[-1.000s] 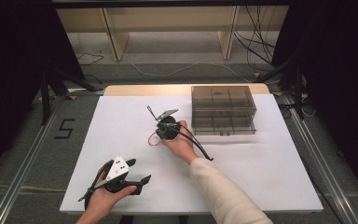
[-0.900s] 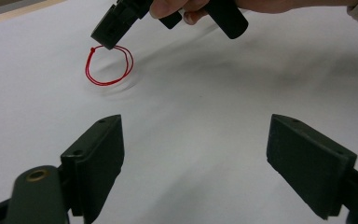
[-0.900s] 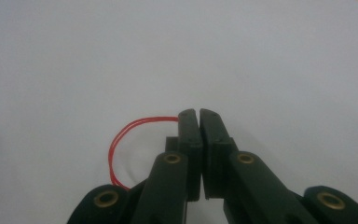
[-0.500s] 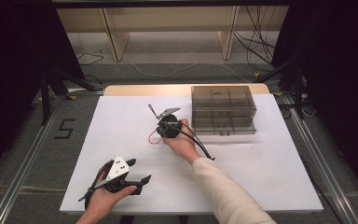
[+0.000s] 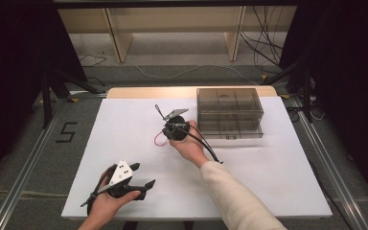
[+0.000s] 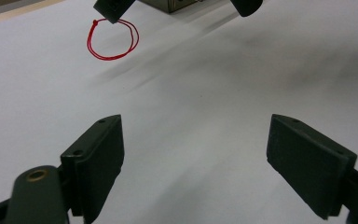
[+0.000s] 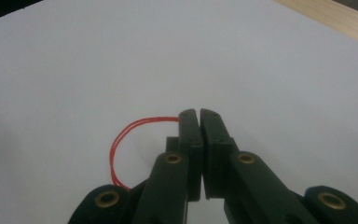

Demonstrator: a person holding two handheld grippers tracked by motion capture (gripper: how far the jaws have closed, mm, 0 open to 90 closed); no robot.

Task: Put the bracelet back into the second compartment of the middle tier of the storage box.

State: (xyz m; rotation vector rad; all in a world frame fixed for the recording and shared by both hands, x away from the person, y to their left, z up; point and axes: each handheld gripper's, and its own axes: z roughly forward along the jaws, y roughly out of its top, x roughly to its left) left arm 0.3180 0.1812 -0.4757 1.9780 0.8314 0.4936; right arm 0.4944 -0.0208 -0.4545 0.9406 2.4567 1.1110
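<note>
The right claw [image 7: 199,114] is closed on a thin red loop of string [image 7: 121,144], pinching one end of it while the rest curves down onto the white counter [image 5: 124,143], left of the clear drawer box [image 5: 230,112]. The grip looks slight: the thread meets the pads near their tips, so a quick lift or sideways pull could slide it free, though how much string sits between the pads is hard to tell. The right hand [image 5: 189,146] reaches forward over mid-counter, the claw angled down and to the left. The left claw [image 6: 193,154] stands wide open and empty, low over the near edge, pointing toward the loop.
</note>
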